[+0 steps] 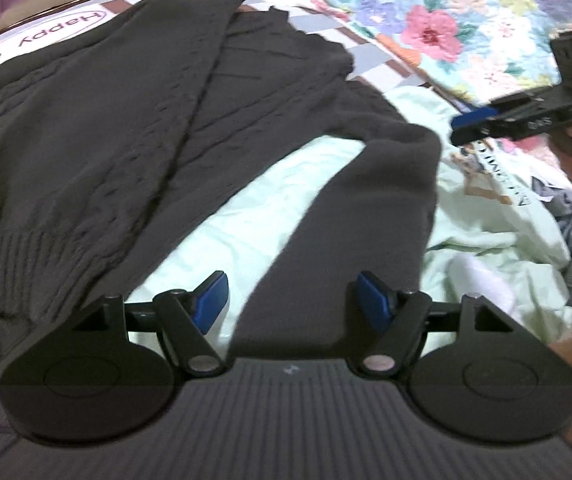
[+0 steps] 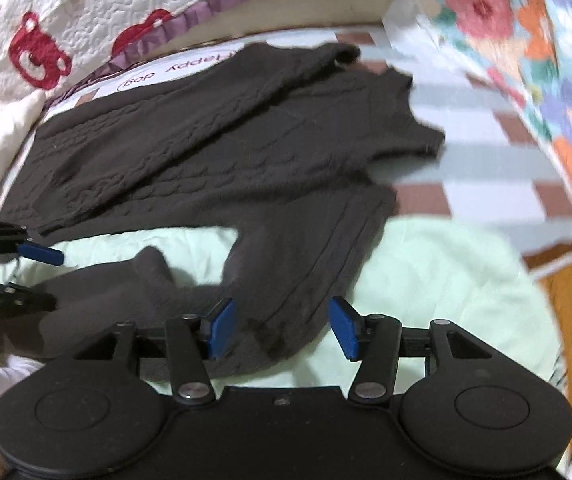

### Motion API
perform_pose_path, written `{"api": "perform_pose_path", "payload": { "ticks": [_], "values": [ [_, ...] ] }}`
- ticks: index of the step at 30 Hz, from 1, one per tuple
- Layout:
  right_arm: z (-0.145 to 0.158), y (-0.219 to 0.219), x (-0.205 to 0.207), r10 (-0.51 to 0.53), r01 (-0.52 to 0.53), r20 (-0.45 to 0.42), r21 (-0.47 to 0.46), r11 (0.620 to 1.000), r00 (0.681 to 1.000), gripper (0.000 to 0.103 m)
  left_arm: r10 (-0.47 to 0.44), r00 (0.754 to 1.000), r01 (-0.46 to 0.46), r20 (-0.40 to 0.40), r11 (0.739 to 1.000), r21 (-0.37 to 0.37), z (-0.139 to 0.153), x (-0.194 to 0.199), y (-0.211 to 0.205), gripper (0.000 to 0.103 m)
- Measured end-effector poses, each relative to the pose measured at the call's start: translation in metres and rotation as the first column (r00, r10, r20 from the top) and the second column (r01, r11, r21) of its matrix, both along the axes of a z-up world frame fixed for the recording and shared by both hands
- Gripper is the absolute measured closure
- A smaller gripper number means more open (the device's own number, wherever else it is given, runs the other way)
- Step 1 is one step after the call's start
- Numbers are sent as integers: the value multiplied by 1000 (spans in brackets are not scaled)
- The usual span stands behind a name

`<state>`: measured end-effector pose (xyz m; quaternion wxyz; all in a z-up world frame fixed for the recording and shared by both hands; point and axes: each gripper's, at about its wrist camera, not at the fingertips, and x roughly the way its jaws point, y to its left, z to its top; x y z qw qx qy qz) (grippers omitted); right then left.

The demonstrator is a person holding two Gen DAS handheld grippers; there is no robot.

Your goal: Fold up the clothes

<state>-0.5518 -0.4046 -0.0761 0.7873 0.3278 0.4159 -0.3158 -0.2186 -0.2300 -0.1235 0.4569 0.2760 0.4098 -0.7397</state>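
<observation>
— where's the dark knit sweater (image 2: 214,140) at?

— spread on the bed over a mint-green sheet (image 1: 286,216). one sleeve lies folded across the body; the other sleeve (image 1: 350,208) trails out toward me, so it's partly folded at best.

— and the grippers?

— left gripper (image 1: 292,296) gapes wide with that loose sleeve between its fingers, unpinched. right gripper (image 2: 282,328) is spread too, over the hem, gripping nothing. the body looks unfolded.

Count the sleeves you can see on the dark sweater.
2. On the dark grey cable-knit sweater, one sleeve is folded across the body; the other sleeve trails toward the cameras over the pale green sheet.
</observation>
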Motion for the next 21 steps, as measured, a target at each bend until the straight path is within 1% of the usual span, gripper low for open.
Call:
{"api": "perform_pose_path", "payload": {
  "ticks": [1,4,6,9,10,11,13,14,16,21],
  "values": [
    [-3,2,-2,-16,15,16,36,999,1000,41,2,1000,-2,1,1000,1,-1,1,0,32],
    [-29,4,-6,-93,77,93,163,984,991,39,9,1000,-9,3,1000,5,-2,3,1,31],
    [-48,5,-9,-152,113,141,250,962,978,37,14,1000,-14,5,1000,7,-3,4,2,29],
    [-77,6,-13,-245,155,202,379,912,948,37,21,1000,-21,7,1000,10,-5,7,3,29],
    [-85,8,-12,-265,163,218,397,903,939,37,23,1000,-23,8,1000,11,-6,7,3,29],
    [-92,10,-10,-279,169,233,402,900,932,39,26,1000,-26,9,1000,13,-6,8,3,29],
    [-92,15,-5,-274,154,294,371,916,916,84,30,999,-31,10,999,15,-7,10,4,29],
    [-86,16,-4,-263,144,328,345,928,908,85,33,999,-33,11,999,16,-8,10,4,29],
    [-68,16,-2,-233,124,392,284,951,890,90,58,998,-58,-4,998,-7,-5,16,5,29],
    [-23,17,2,-141,87,538,124,988,831,91,126,989,-133,-80,987,-91,10,33,5,29]
  ]
}}
